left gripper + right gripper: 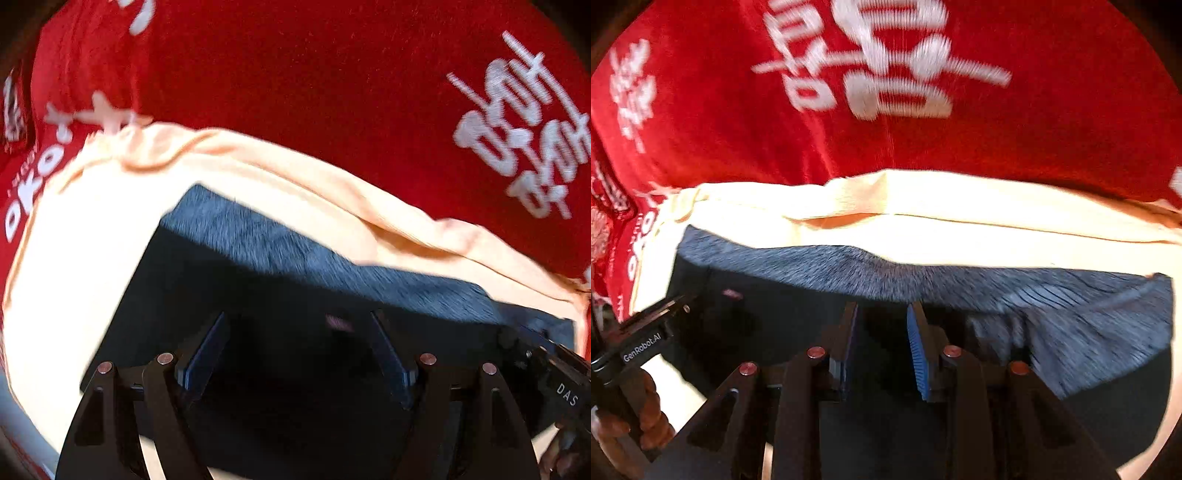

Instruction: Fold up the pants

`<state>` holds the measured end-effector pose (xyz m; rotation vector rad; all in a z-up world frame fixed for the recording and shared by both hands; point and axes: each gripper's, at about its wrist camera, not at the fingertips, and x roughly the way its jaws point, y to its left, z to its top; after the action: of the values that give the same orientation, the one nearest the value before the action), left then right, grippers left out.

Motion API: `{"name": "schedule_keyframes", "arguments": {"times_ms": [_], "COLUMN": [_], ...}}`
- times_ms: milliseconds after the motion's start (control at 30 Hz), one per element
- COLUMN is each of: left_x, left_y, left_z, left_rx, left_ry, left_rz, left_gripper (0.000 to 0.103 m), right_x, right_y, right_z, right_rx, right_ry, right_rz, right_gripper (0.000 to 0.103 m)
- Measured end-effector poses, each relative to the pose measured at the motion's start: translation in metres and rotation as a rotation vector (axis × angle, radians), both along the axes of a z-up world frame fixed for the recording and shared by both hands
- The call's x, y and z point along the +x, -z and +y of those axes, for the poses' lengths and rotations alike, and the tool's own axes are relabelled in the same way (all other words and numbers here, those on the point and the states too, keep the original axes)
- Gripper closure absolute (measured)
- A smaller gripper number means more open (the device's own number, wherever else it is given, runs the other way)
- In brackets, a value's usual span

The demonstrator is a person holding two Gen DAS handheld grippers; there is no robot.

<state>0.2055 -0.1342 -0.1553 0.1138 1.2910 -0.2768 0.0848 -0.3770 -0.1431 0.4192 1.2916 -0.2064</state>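
pants: we see the dark pants (295, 288) lying flat on a pale cloth (74, 266), which rests on a red printed cover (295, 92); we cannot tell whether a tabletop lies underneath.
direction from tongs: both tongs point steeply down, and the pants lie straight below and ahead of them; the far edge runs just beyond the tips.
long axis: we judge that it runs side to side across both views, along the pale band behind it.
left tongs: the left tongs (301, 350) stand wide apart above the dark fabric, nothing between them.
right tongs: the right tongs (882, 332) stand narrowly apart; nothing seems pinched between them, though blur blocks certainty.
nearer hand: neither, by our reading; the two sit side by side over the pants, the left toward the left end, the right toward the puckered waist (1089, 325).
coming move: we judge that it needs each to drop onto its own stretch of the edge.
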Motion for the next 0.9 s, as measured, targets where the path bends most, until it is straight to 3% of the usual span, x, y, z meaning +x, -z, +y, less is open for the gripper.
{"name": "schedule_keyframes", "arguments": {"times_ms": [67,133,267,333,533,767,833,867,900], "left_x": [0.008,0.009,0.006,0.002,-0.029,-0.078,-0.087,-0.090,-0.091], "left_y": [0.013,0.014,0.011,0.003,-0.016,-0.015,-0.007,-0.004,-0.001], "left_z": [0.002,0.000,-0.003,0.002,0.035,0.078,0.084,0.088,0.092], "left_rx": [-0.009,-0.006,0.002,-0.020,-0.085,-0.088,-0.099,-0.105,-0.109], "left_ry": [0.008,0.038,0.071,0.058,-0.016,-0.097,-0.128,-0.143,-0.160], "left_rz": [-0.001,-0.026,-0.021,-0.002,0.060,0.134,0.154,0.162,0.177], "left_gripper": [0.026,0.026,0.026,0.026,0.026,0.026,0.026,0.025,0.013], "right_x": [0.007,0.010,0.017,0.013,-0.039,-0.085,-0.096,-0.100,-0.105], "right_y": [0.018,0.022,0.012,0.001,-0.030,-0.017,-0.018,-0.015,-0.010], "right_z": [0.000,-0.005,-0.010,-0.007,0.030,0.056,0.057,0.059,0.058], "right_rx": [-0.021,-0.036,-0.121,-0.082,-0.061,-0.101,-0.119,-0.130,-0.120], "right_ry": [0.001,0.014,0.053,0.045,-0.036,-0.080,-0.092,-0.094,-0.097], "right_rz": [0.034,0.011,0.045,0.023,0.018,0.100,0.112,0.122,0.126], "right_gripper": [0.073,0.072,0.068,0.067,0.058,0.056,0.043,0.040,0.039]}}
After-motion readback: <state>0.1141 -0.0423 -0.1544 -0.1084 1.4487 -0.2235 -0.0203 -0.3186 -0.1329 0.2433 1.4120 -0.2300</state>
